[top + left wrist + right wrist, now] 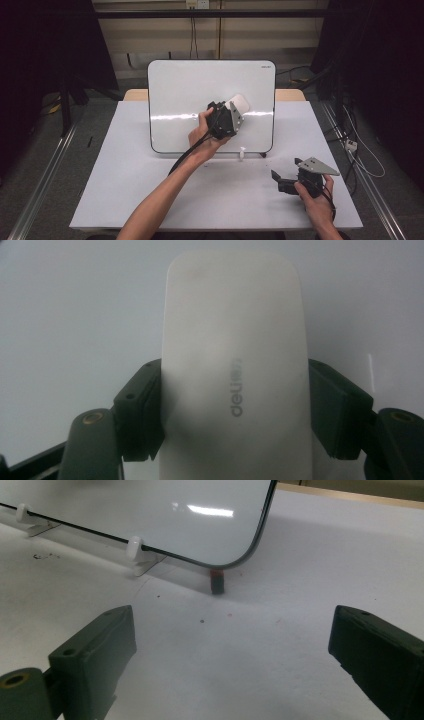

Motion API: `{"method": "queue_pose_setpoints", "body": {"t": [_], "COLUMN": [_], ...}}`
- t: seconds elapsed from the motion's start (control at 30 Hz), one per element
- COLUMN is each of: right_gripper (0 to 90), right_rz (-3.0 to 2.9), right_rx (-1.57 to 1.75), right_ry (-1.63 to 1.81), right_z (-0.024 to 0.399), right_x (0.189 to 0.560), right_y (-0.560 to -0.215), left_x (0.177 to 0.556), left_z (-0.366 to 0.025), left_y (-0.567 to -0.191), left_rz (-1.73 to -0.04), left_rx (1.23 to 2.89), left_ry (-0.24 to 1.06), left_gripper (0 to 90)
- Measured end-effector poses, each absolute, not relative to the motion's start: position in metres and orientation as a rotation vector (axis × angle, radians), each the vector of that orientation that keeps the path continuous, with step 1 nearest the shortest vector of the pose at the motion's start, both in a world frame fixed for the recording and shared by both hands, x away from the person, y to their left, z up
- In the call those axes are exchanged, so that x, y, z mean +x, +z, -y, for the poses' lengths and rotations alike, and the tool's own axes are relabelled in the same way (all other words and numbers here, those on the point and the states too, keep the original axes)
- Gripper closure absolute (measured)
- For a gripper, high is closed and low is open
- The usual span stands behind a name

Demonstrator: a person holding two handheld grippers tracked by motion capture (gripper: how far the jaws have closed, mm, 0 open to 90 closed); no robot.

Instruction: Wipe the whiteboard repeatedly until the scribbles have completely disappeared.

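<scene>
Left tongs (235, 111) clamped on a white whiteboard eraser (235, 365), jaws pressing its two long sides at about mid-length, held up against the face of the upright whiteboard (175, 100) near its middle. Right tongs (286, 181) resting low at the near right of the white worktop (125, 190), jaws spread wide with nothing between them, pointed toward the board's lower corner. Largest first: board probably stiff and light, propped on small white clip feet (134, 547), likely to tip or slide if pushed hard, so best pressed gently. Eraser apparently a smooth, hard plastic shell, light, somewhat slippery along its rounded sides; current grip across the narrow waist looks like the sensible spot, with the printed logo facing the camera. Wiping pad on the underside hidden, so contact with the board cannot be confirmed. No marks discernible on the board beneath the glare streak. Small dark object (216, 582) with a red top under the board's corner too small to identify; faint specks on the worktop unclear.
</scene>
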State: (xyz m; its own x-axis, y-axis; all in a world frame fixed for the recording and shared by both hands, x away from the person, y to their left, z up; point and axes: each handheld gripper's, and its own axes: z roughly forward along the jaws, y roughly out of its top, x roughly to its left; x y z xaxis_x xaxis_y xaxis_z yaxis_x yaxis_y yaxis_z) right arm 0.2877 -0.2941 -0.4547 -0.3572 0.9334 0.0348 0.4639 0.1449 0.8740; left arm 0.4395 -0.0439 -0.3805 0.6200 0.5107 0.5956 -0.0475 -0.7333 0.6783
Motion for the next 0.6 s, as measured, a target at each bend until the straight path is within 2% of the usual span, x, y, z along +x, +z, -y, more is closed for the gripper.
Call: {"method": "queue_pose_setpoints", "body": {"t": [0.3, 0.6], "right_gripper": [5.0, 5.0], "right_rz": [-1.898, -1.892], "right_rx": [1.329, 1.336], "right_ry": [1.150, 1.148], "right_z": [0.294, 0.296], "right_x": [0.288, 0.287], "right_y": [-0.455, -0.455], "left_x": [0.450, 0.478], "left_z": [0.036, -0.009], "left_y": [-0.367, -0.340], "left_rz": [-0.386, -0.527], "left_rx": [2.184, 2.109], "left_ry": [1.062, 1.075], "left_gripper": [31.2, 31.2]}}
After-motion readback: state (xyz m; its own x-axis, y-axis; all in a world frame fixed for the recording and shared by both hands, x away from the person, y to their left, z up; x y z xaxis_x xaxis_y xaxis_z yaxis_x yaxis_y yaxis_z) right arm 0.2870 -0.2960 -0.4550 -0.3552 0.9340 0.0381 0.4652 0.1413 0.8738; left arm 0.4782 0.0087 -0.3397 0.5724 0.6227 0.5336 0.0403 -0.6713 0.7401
